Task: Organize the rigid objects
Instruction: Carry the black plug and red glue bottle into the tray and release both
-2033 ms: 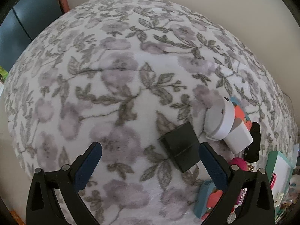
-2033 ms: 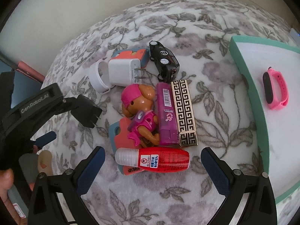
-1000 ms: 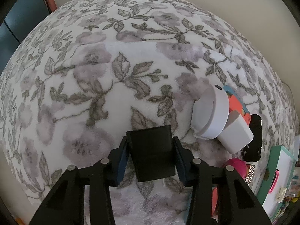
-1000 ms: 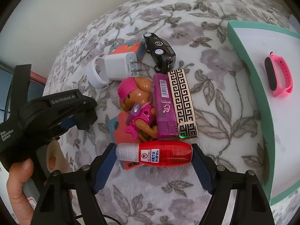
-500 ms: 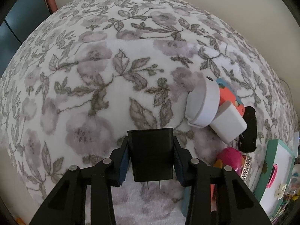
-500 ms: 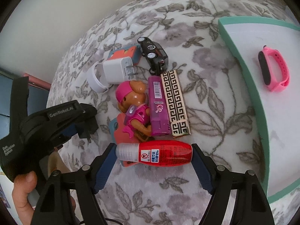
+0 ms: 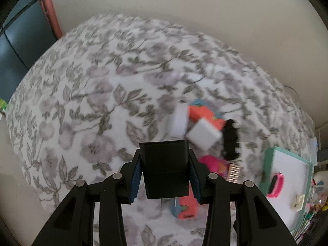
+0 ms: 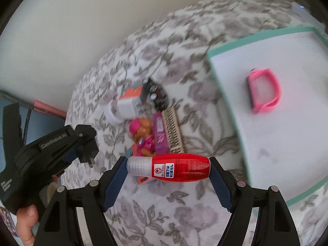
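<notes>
Above the flowered blanket [image 7: 86, 94], both grippers tilt steeply downward. Left gripper [image 7: 166, 175] pinches one black plug [image 7: 165, 168] by its flanks, two prongs hanging free. Right gripper [image 8: 168, 169] clamps one red bottle [image 8: 171, 169] lengthwise, clear cap toward the left pad. Below lie one toy car [image 8: 154, 91], one pink doll [image 8: 142, 132]; one pink band [image 8: 264, 90] rests on the green-edged board [image 8: 221, 88].

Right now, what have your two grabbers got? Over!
Left gripper shut on black plug adapter. Right gripper shut on red bottle. Both clear of the toy pile.
</notes>
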`<state>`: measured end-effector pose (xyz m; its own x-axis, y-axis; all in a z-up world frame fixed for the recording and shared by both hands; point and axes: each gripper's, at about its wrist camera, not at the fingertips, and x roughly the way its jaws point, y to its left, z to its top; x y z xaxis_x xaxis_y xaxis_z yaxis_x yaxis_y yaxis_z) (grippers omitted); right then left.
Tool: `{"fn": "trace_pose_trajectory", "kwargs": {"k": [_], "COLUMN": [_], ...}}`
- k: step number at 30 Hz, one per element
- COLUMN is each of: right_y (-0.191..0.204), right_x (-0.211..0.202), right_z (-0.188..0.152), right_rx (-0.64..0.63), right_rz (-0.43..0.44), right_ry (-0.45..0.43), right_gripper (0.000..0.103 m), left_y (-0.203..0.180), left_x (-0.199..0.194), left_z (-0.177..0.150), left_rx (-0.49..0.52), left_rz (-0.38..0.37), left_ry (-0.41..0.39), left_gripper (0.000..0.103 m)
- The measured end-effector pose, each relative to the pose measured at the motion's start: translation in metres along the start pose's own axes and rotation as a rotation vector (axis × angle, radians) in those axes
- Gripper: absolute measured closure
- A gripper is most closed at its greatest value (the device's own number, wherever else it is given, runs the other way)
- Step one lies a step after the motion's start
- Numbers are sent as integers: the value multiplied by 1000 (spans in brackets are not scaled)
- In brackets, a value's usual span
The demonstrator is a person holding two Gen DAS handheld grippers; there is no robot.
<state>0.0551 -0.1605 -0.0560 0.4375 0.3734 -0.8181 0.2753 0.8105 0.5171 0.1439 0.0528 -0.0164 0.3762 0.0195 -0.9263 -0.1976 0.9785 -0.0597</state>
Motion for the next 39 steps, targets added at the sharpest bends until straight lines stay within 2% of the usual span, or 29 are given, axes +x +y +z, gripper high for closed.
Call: {"fn": "trace_pose_trajectory", "kwargs": {"k": [5,14,21,29,34,39], "right_y": [-20,-64,-109,-150,-167,-174], "right_x": [-28,-72,-109,-138,-146,-139], "right_z": [10,24,35,45,46,46], "right_rx": [32,105,162,195,203,197], "right_rz": [-28,-114,-283,-439,-518,-534], "right_ry": [-70,-190,-290,-343,-353,-324], "right_gripper": [23,23,23,23,23,23], "left_y": [-37,-103,-150,-200,-215,-220], "left_x": [-15,-35,-44,-39,-17,-2], "left_z": [0,-24,-42,-74,-91,-102], "left_rx": [66,185,261,366,399,412], "left_rz": [-20,-47,-66,-98,-116,-121], "left_ry": [-25,-43,-52,-39,29,79], "left_gripper": [60,60,60,60,60,60]}}
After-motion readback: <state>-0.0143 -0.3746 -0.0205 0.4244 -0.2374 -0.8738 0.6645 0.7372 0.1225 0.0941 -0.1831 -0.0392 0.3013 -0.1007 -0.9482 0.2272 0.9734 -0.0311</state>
